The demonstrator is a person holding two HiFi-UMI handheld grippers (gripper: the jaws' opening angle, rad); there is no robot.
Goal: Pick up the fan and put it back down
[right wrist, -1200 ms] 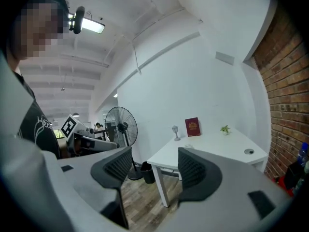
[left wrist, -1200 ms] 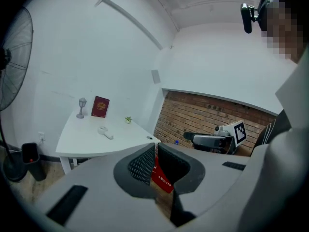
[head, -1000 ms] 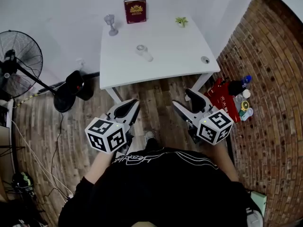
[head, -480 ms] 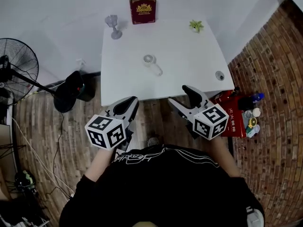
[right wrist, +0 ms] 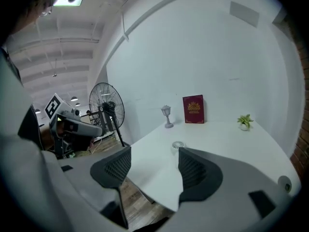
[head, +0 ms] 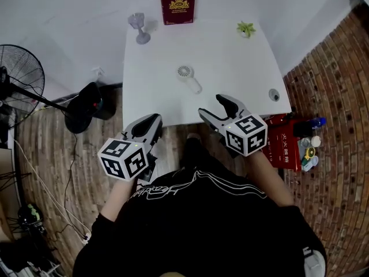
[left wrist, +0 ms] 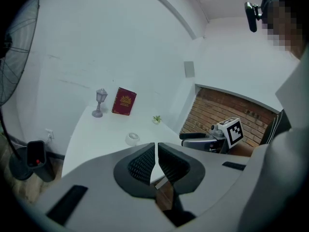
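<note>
A small white hand-held fan (head: 187, 77) lies flat near the middle of the white table (head: 230, 56); it also shows as a fan (left wrist: 132, 138) and a fan (right wrist: 178, 145) in the two gripper views. My left gripper (head: 151, 120) hangs over the wooden floor just short of the table's front edge, its jaws shut with nothing between them (left wrist: 156, 146). My right gripper (head: 212, 105) is at the front edge, jaws open and empty (right wrist: 154, 158), with the fan beyond them.
At the table's back stand a red book (head: 178, 6), a small grey lamp (head: 137, 27) and a tiny plant (head: 246, 27). A round cap (head: 274, 95) sits near the right edge. A standing floor fan (head: 20, 79) is left; a red box and bottles (head: 291, 137) are right.
I have come nearer the table. Both grippers moved forward; the right one now reaches the front edge. The left jaws stay shut, the right stay open.
</note>
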